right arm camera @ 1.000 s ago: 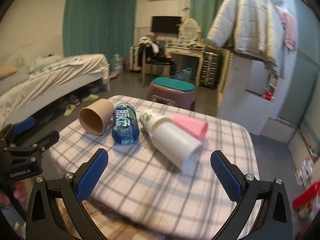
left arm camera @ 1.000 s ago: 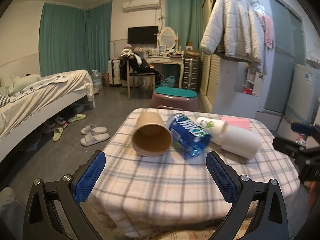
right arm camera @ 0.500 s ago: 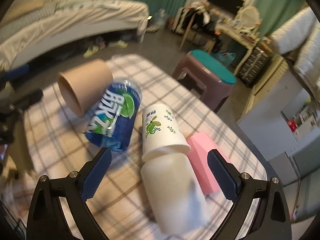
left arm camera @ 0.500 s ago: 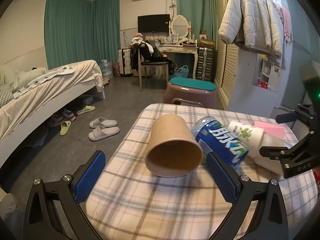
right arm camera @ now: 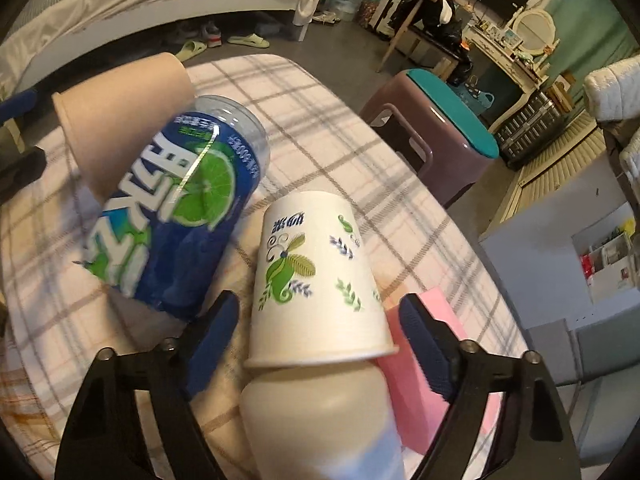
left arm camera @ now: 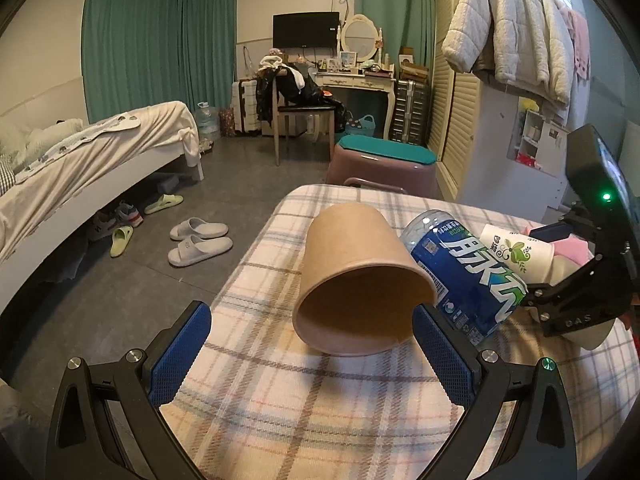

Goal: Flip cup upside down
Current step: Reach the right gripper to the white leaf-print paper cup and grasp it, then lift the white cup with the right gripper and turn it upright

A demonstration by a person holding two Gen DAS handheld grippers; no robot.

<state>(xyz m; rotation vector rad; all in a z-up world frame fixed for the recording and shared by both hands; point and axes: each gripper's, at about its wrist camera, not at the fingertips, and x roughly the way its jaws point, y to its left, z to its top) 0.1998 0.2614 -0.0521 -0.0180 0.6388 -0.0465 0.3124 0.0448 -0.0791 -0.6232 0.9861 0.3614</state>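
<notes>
A brown paper cup [left arm camera: 360, 276] lies on its side on the plaid table [left arm camera: 320, 412], mouth toward me; it also shows in the right wrist view [right arm camera: 120, 120]. My left gripper [left arm camera: 312, 356] is open, its pads either side of the cup's mouth, not touching. A white paper cup with green leaf print [right arm camera: 316, 280] lies on its side, capping a white cylinder [right arm camera: 320, 420]. My right gripper [right arm camera: 320, 344] is open and straddles that white cup near its rim. The right gripper also shows in the left wrist view [left arm camera: 580, 280].
A blue bottle-like cup with a lime label [right arm camera: 176, 220] lies between the two paper cups, touching the brown one. A pink block [right arm camera: 420, 380] lies right of the white cup. A purple stool [left arm camera: 384, 164] stands beyond the table; slippers [left arm camera: 196, 240] lie on the floor.
Both grippers have moved forward. The left one now has the brown cup's mouth between its pads; the right one has come down around the white printed cup.
</notes>
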